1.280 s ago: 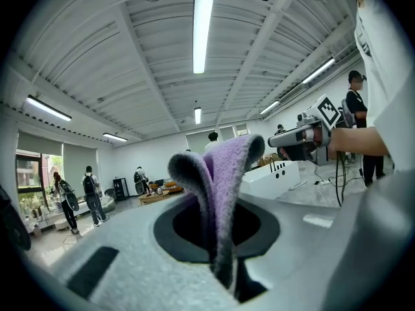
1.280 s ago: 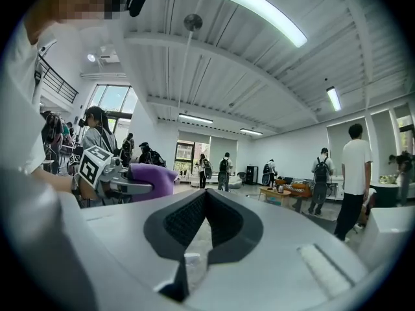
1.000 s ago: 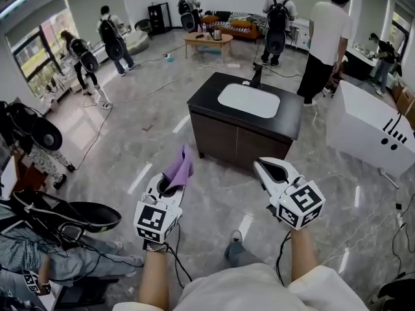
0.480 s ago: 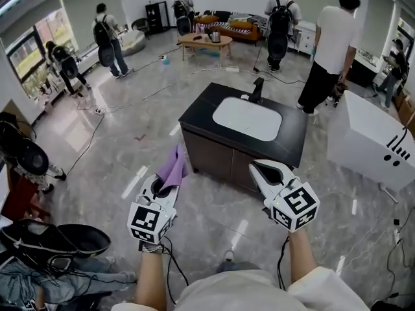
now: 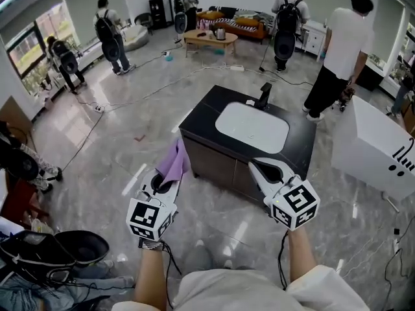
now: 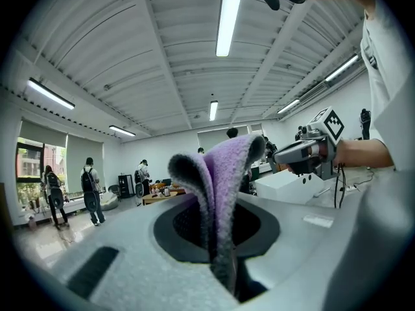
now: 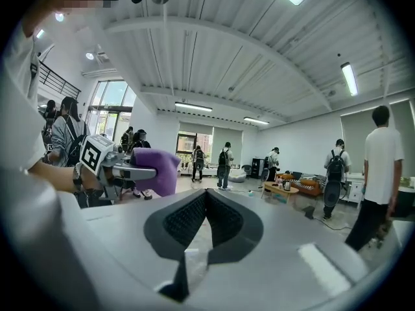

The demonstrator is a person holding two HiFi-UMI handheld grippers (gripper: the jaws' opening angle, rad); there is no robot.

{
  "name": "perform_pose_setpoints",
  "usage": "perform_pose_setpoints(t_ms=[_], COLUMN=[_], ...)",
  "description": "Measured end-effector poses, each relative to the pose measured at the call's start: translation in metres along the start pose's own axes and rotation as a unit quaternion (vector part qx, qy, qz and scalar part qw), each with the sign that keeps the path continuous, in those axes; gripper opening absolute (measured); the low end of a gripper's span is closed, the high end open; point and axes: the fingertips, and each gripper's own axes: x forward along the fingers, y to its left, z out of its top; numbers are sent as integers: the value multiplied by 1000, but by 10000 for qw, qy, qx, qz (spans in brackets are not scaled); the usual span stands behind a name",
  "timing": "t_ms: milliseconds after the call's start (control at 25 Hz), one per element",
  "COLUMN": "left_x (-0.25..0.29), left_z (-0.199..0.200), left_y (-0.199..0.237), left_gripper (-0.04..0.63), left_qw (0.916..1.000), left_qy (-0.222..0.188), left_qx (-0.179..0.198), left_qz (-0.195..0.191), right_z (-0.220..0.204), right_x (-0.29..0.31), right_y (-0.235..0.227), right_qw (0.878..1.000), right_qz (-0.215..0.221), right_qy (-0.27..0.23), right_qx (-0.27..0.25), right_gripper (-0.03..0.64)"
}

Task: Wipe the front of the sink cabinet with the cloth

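holding confirmed on the left gripper (image 5: 166, 177): its jaws are clamped on the purple cloth (image 5: 174, 162), which is pinched by its lower part and stands up folded above the jaw tips. in the left gripper view the gap between the jaws is filled by the cloth, with a folded loop rising out of it. the cloth is held in the air just off the near left corner of the sink cabinet (image 5: 217, 167), close to the dark front; contact is not seen. the right gripper (image 5: 262, 168) is closed with nothing in it: in the right gripper view the jaw tips are seen meeting, with only a thin slit left below them. in the head view its tips are overlapped with the right part of the cabinet front; whether it is touched cannot be told. a white basin (image 5: 251, 127) is set in the middle of the black worktop (image 5: 198, 118), and a black tap (image 5: 264, 96) is mounted at the far edge. the cabinet is stood on a grey marble floor (image 5: 130, 128). a white box (image 5: 379, 144) is seen to the right, well apart. a person in a white shirt (image 5: 340, 50) is seen beyond the far right corner of the worktop.
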Motion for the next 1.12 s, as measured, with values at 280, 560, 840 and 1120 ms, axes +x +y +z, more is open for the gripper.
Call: perform_pose_setpoints(t_ms=[280, 560, 840, 1120], left_x=[69, 131, 156, 191], left_z=[-29, -41, -68, -139], left_y=[66, 116, 143, 151], left_gripper=[44, 44, 44, 44], left_qw=[9998, 9993, 9995, 9999], left_qy=[46, -61, -60, -62], left_qx=[81, 64, 115, 60], left_qz=[-155, -363, -303, -111], right_z=[-19, -15, -25, -102], right_x=[76, 134, 161, 185], right_y=[-47, -83, -92, -107], right_qw=[9997, 9987, 9987, 9989], right_qz=[-236, -492, -463, -441], right_qy=[36, -81, -169, 62], right_qx=[63, 104, 143, 129], right_gripper=[6, 6, 6, 6])
